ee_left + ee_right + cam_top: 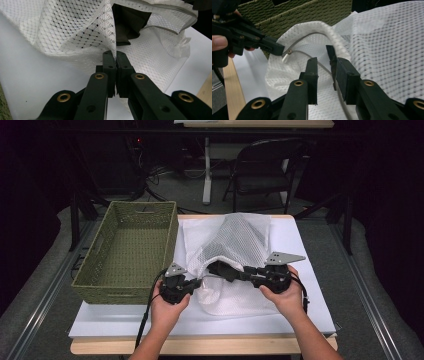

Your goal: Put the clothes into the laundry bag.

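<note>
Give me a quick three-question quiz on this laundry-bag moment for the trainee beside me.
1. True or false: the left gripper is shut on the edge of the white mesh bag.
2. Which item is sitting in the bag's mouth? A) a dark garment B) a red towel C) a glass bottle
3. Where does the green woven basket stand relative to the bag in the high view, and does it hold anything?

Key
1. True: its jaws pinch the mesh rim.
2. A.
3. At the bag's left on the white table; it looks empty. For reference, the right gripper has its jaws apart at the bag's opening, pressing on nothing.
</note>
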Demonstrator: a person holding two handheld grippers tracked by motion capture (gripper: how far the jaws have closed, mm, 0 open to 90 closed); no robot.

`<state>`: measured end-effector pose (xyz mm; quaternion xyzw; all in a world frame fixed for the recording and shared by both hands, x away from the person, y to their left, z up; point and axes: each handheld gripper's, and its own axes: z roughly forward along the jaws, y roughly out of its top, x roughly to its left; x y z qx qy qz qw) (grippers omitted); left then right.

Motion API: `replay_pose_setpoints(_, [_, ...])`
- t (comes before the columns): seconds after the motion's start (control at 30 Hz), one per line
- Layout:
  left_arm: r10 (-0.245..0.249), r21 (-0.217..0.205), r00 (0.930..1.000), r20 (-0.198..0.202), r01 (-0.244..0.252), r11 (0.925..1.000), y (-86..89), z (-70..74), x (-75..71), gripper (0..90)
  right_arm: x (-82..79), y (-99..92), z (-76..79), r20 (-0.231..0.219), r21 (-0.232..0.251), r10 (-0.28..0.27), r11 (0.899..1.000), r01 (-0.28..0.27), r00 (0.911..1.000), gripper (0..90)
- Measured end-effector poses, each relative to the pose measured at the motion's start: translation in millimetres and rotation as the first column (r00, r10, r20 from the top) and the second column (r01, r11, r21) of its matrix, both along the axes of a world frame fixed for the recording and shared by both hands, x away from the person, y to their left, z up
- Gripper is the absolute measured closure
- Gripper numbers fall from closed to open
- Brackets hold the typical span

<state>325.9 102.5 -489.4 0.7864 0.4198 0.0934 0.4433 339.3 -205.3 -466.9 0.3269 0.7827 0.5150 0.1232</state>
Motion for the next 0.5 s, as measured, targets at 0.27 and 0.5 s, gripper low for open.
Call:
replay_pose_setpoints(0.27, [-0.003, 0.004, 1.0000, 0.003, 0.003, 1.0000, -2.6, 3.2, 0.7, 87.9, -5.1, 17.4, -5.5, 0.004, -0.026, 0.045, 0.999, -0.045, 0.9990, 71.3])
replay_pose_setpoints(0.5, [-0.014, -0.001, 0.9999, 0.001, 0.014, 0.9999, -6.1, 6.7, 3.1, 87.9, -7.0, 29.3, -11.9, 0.001, -0.050, 0.080, 0.996, -0.080, 0.9968, 72.7])
